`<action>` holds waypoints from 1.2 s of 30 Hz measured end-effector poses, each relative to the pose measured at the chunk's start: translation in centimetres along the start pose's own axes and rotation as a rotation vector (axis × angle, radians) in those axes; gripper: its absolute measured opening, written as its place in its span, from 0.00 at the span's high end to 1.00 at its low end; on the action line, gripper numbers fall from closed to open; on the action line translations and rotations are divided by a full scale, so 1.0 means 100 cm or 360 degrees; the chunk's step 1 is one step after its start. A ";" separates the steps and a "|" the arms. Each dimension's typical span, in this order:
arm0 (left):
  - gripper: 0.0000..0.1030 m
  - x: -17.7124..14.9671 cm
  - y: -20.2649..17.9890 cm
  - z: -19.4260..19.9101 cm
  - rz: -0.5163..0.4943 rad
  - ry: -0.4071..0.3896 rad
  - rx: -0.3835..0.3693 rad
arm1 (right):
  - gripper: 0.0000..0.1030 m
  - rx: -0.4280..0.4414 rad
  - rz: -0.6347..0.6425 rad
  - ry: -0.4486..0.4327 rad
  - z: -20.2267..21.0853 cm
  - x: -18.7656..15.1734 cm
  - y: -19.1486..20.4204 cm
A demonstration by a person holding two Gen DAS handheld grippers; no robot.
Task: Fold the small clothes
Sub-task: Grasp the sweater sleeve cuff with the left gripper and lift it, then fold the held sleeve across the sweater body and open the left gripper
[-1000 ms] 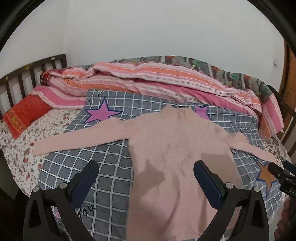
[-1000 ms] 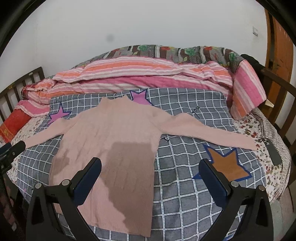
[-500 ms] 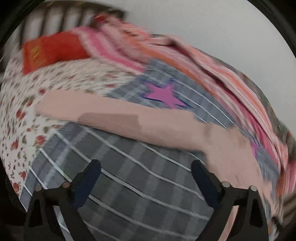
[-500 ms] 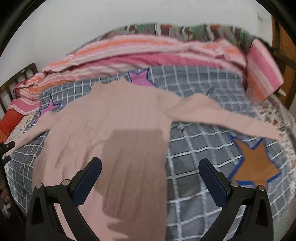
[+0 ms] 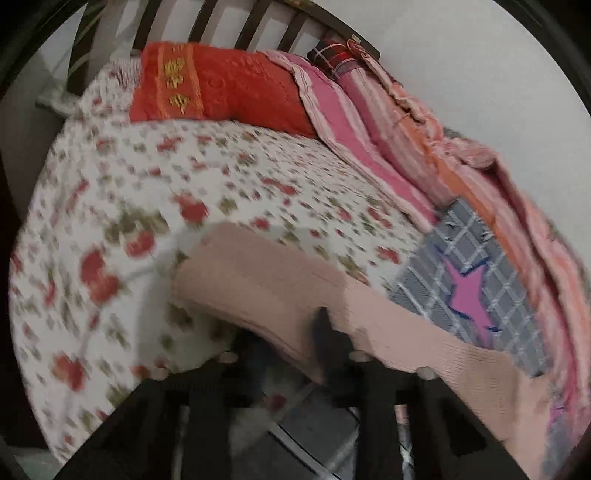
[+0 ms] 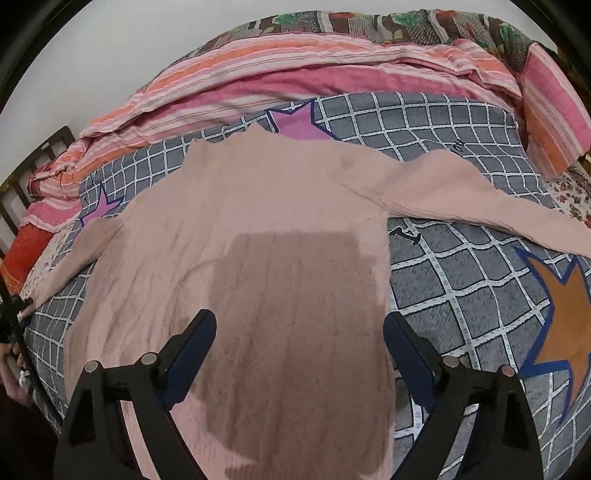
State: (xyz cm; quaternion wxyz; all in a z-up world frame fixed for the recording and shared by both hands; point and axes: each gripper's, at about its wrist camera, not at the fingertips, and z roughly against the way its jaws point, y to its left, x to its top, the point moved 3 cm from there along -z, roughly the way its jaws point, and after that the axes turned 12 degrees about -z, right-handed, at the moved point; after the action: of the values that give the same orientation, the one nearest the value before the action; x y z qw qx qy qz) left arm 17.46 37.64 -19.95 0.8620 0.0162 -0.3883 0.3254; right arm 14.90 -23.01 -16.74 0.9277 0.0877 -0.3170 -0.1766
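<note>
**Pink sweater spread on a bed, one sleeve end pinched by the left gripper**

A pale pink knitted long-sleeved sweater (image 6: 258, 229) is laid flat, front up, on a grey quilt with a white grid and coloured stars (image 6: 461, 266). Its collar is turned toward a bunched pink and orange striped blanket (image 6: 295, 70) that is heaped along the far edge of the grey quilt. A large darker patch is seen across the lower middle of the sweater's body. One sleeve is stretched out past the right side of the grey quilt's centre, near an orange star with a blue outline (image 6: 561, 314).

The right gripper (image 6: 299, 354) is held above the lower body of the sweater, and its jaws are spread wide with nothing between them.

In the left wrist view, which is blurred, the other sleeve (image 5: 266, 284) is seen lying off the grey quilt's left edge onto a white sheet printed with red flowers (image 5: 184, 192). The left gripper (image 5: 295, 354) is closed on this sleeve near its cuff end, with the knit draped over the dark fingers. A red embroidered cushion (image 5: 221, 92) is set beyond the floral sheet, against a dark wooden slatted headboard (image 5: 221, 18).
</note>
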 end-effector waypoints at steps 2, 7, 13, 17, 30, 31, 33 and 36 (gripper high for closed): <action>0.93 0.011 -0.003 0.012 -0.0034 -0.0064 -0.0036 | 0.12 0.0001 0.0005 -0.0010 0.000 0.002 -0.001; 0.93 0.034 -0.045 0.055 -0.0180 -0.0216 -0.0094 | 0.12 0.0011 0.0006 -0.0035 0.003 0.010 -0.010; 0.94 0.048 -0.162 0.101 -0.0503 -0.0323 -0.0282 | 0.12 -0.0012 0.0015 -0.0118 0.020 0.017 -0.035; 0.94 0.034 -0.256 0.125 -0.0710 -0.0368 -0.0461 | 0.12 -0.0034 -0.0011 -0.0148 0.032 0.022 -0.060; 0.93 -0.147 -0.493 0.126 -0.1238 -0.0060 -0.1028 | 0.12 -0.0173 -0.0225 -0.0180 0.057 0.024 -0.148; 0.93 -0.162 -0.500 0.128 -0.1263 -0.0034 -0.1059 | 0.12 -0.0179 -0.0224 -0.0178 0.057 0.024 -0.151; 0.91 -0.185 -0.506 0.124 -0.1303 0.0047 -0.1122 | 0.12 -0.0189 -0.0215 -0.0179 0.056 0.024 -0.153; 0.84 -0.198 -0.506 0.123 -0.1372 0.0137 -0.1193 | 0.12 -0.0163 -0.0196 -0.0163 0.047 0.028 -0.149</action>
State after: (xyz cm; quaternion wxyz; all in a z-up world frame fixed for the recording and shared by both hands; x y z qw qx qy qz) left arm 28.75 -16.51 -13.44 0.8787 -0.1469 -0.4000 -0.2153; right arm 9.94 -38.06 -15.58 0.9010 0.0503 -0.3485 -0.2534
